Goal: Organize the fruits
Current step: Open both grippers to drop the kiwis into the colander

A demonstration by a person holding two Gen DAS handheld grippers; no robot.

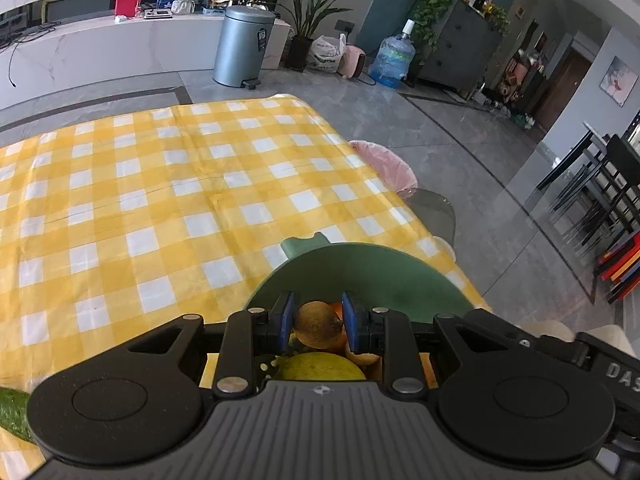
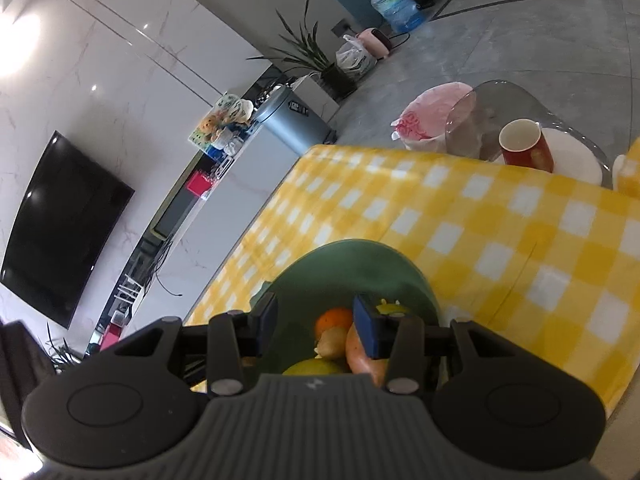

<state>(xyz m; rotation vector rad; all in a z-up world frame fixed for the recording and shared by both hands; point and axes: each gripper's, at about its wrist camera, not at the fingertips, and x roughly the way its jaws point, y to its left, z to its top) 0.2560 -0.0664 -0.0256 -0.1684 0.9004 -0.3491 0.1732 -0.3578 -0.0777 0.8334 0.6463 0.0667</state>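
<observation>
A green plate (image 1: 372, 272) sits on the yellow checked tablecloth near the table's right edge. My left gripper (image 1: 318, 326) is shut on a brown round fruit (image 1: 318, 324) and holds it over the plate, above a yellow-green fruit (image 1: 320, 366) and an orange one behind it. In the right wrist view the same plate (image 2: 344, 264) holds an orange (image 2: 334, 318), a small yellowish fruit (image 2: 332, 342), a yellow-green fruit (image 2: 316, 366) and an orange-pink fruit (image 2: 362, 356). My right gripper (image 2: 316, 326) is open above them, empty.
A green cucumber-like thing (image 1: 14, 410) lies at the lower left. A red cup (image 2: 526, 146) stands on a clear chair beside the table, with a pink bag (image 2: 432, 114) behind it. The tablecloth (image 1: 160, 184) stretches left and far of the plate.
</observation>
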